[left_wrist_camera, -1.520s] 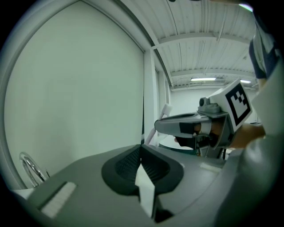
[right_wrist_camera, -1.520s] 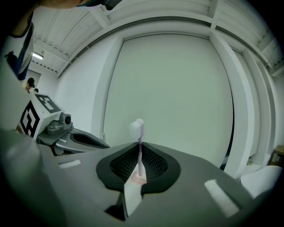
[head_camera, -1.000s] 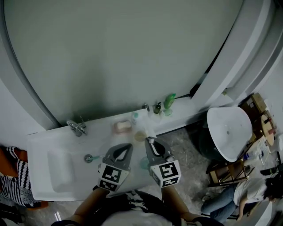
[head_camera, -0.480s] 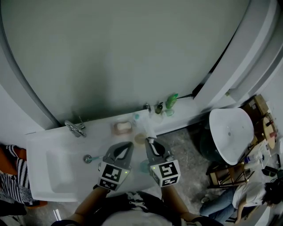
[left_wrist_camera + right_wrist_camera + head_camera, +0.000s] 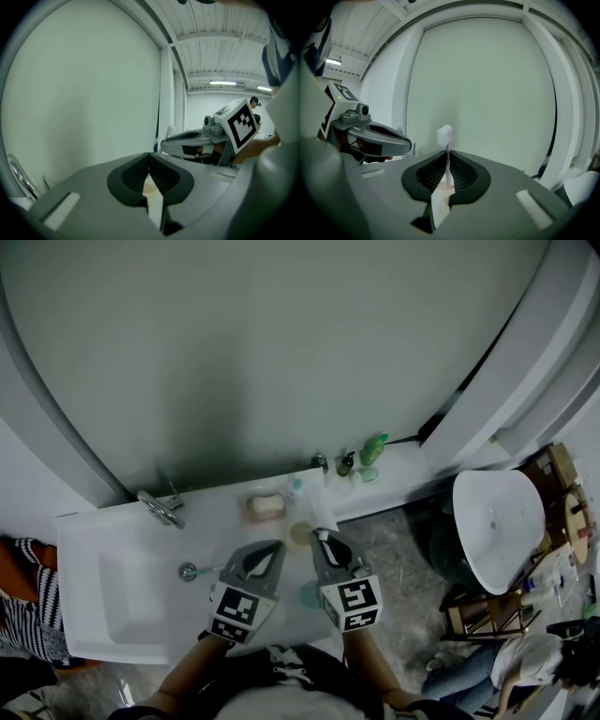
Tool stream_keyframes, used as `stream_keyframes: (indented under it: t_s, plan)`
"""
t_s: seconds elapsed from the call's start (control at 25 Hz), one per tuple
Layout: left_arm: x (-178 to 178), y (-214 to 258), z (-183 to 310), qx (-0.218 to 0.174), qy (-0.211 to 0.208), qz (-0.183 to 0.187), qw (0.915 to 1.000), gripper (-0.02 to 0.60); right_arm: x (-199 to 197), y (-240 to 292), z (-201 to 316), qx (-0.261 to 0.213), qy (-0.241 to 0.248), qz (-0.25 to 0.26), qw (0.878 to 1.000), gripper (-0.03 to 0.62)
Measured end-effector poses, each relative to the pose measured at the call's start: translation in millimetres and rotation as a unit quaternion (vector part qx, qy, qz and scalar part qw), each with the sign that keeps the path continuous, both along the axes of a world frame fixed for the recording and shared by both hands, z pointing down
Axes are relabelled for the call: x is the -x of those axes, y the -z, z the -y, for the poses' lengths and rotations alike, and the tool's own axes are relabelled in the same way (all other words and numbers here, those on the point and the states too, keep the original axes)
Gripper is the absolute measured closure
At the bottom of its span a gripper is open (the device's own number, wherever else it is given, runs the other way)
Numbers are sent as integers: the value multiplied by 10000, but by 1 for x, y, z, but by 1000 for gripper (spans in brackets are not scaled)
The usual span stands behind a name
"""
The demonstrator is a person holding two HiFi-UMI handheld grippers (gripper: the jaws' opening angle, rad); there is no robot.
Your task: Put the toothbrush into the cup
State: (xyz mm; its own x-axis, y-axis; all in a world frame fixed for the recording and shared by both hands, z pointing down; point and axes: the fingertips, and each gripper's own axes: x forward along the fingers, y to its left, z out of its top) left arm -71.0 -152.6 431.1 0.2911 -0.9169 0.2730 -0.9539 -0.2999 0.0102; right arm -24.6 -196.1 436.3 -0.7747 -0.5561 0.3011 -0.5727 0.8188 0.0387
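Observation:
In the right gripper view a toothbrush [image 5: 448, 159] with a pink handle and white bristles stands upright between the jaws of my right gripper [image 5: 448, 161], which is shut on it. The head view shows that right gripper [image 5: 323, 538] over the white sink counter [image 5: 94, 549], the brush head [image 5: 321, 517] just right of a beige cup [image 5: 299, 534]. My left gripper [image 5: 277, 547] hovers beside it, jaws closed at the tips on nothing. The left gripper [image 5: 149, 158] shows a beige shape through the gap below its joined tips.
A faucet [image 5: 160, 508] and drain [image 5: 187, 570] mark the basin at the left. A soap dish [image 5: 265, 506], small bottles [image 5: 347, 463] and a green bottle [image 5: 374, 448] line the back ledge. A teal round object [image 5: 308, 593] lies between the grippers. A white fixture [image 5: 497, 521] stands at the right.
The head view has shifted a little, so the counter sits slightly further right and lower. Both grippers keep the same pose, the toothbrush still held.

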Motion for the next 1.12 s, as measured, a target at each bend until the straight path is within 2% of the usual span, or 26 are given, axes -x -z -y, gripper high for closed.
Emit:
stream_keyframes:
  t_s: [1.12]
  plan:
    - [24, -29, 18, 311, 175, -22, 9994, 583, 22, -52, 24, 419, 187, -374, 9982, 569]
